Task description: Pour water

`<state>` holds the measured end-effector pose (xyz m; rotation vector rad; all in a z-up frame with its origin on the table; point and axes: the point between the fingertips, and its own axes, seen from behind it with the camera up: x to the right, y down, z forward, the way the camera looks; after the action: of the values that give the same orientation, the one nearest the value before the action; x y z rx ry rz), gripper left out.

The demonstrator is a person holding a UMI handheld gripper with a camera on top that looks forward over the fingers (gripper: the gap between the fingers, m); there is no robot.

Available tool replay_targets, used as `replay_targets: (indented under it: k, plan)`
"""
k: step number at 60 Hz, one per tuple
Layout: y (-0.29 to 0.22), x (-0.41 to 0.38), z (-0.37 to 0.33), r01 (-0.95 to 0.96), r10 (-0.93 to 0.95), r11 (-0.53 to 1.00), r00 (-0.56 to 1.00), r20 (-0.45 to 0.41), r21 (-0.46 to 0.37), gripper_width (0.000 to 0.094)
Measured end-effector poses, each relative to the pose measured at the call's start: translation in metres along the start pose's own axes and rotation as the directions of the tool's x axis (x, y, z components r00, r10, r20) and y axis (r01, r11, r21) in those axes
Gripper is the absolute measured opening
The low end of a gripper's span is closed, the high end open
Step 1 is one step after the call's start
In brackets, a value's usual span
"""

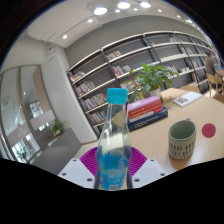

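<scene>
In the gripper view, the hand-held gripper (113, 168) holds a clear plastic bottle (113, 140) upright between its two fingers. The purple pads (90, 158) press against the bottle's lower part from both sides. The fingers themselves are mostly cut off below, and the bottle's base is hidden there too. The bottle has a blue cap (118, 96) and blue-tinted contents in its lower half; how full it is is hard to judge.

Ahead of the fingers and to the right, a grey-green ribbed cup (182, 139) stands on the tabletop (192, 112), apart from the bottle. Just beyond the cup, further right, lies a small pink round thing (209, 130), too small to identify. Behind the bottle sits a stack of books (147, 110), partly hidden by it, with a leafy plant (152, 75) and bookshelves (115, 62) further back.
</scene>
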<state>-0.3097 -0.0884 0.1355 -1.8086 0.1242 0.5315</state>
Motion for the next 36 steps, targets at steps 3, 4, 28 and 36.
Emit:
replay_targets:
  k: [3,4,28,36]
  plan:
    - [-0.009,0.003,0.008,-0.14,0.14,0.99,0.99,0.007,-0.019,0.0366]
    - [-0.013,0.002,0.01,-0.181,0.182,0.983,0.983,0.019,-0.019,0.0365]
    - [-0.1,0.049,0.033,-0.958,0.948,0.288,0.287,0.135,0.011,0.0365]
    - [-0.103,0.056,0.036,-0.998,0.99,0.062,0.06,0.131,-0.015,0.0387]
